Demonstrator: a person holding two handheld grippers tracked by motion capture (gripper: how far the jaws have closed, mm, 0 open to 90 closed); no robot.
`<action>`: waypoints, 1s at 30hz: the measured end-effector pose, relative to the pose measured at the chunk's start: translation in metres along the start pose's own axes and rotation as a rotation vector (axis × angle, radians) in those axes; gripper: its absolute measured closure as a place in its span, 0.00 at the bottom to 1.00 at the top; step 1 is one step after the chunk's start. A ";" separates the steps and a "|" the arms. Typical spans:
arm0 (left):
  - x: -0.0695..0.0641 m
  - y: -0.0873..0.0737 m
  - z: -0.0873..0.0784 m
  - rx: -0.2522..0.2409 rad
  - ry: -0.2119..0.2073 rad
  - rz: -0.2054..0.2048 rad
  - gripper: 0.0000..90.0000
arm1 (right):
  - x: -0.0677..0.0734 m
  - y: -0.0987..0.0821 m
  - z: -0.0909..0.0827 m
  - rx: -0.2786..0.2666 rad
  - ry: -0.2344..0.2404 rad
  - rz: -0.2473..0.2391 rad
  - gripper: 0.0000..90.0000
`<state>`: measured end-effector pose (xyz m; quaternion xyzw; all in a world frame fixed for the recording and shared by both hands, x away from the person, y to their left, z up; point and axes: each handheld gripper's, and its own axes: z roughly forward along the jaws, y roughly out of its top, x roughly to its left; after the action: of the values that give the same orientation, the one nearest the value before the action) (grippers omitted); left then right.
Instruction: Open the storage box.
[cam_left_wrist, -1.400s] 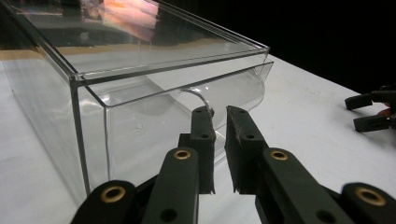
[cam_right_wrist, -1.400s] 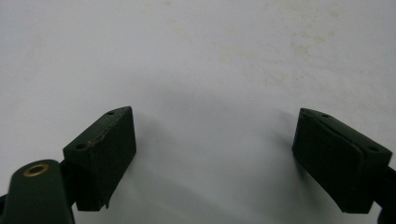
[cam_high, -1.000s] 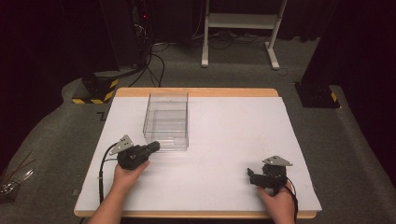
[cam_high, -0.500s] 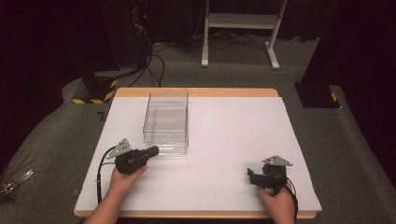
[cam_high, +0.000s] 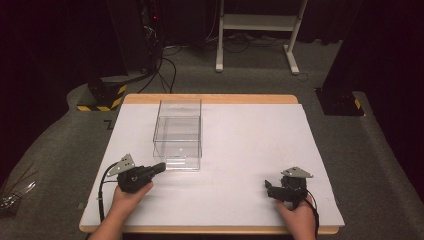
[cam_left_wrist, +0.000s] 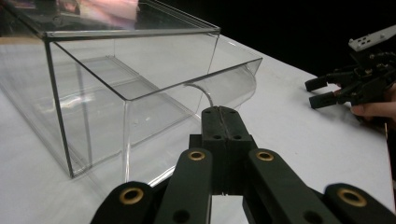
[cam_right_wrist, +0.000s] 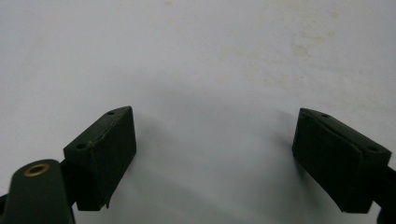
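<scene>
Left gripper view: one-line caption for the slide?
Closed left hand-held gripper at the curved front lip of a clear plastic box on the white table; right hand-held gripper open beyond.

Clear box (cam_high: 178, 135) on a white table (cam_high: 250, 145) with a tan wood edge; black grippers; yellow-black striped base (cam_high: 102, 97) far left.

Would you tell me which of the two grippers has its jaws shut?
The left gripper, beside the clear box: jaws pressed together. The right gripper is wide open.

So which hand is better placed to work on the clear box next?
Probably the left: its tool, jaws shut, sits right at the clear box's near end. The right tool, open, rests far off on bare table.
</scene>
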<state>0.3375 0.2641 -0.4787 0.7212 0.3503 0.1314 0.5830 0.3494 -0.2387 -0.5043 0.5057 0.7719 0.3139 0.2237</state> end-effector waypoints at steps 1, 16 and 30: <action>0.000 0.000 0.000 0.000 0.000 0.000 1.00 | 0.000 0.000 0.000 0.000 0.000 0.000 0.15; 0.006 0.000 0.020 0.005 -0.045 -0.059 0.70 | 0.000 0.000 0.000 0.000 0.000 0.000 0.15; 0.009 0.000 0.019 -0.016 -0.078 -0.032 0.89 | 0.000 0.000 0.000 0.000 0.000 0.000 0.15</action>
<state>0.3550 0.2561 -0.4859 0.7152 0.3378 0.0966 0.6042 0.3494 -0.2387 -0.5043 0.5057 0.7718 0.3140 0.2237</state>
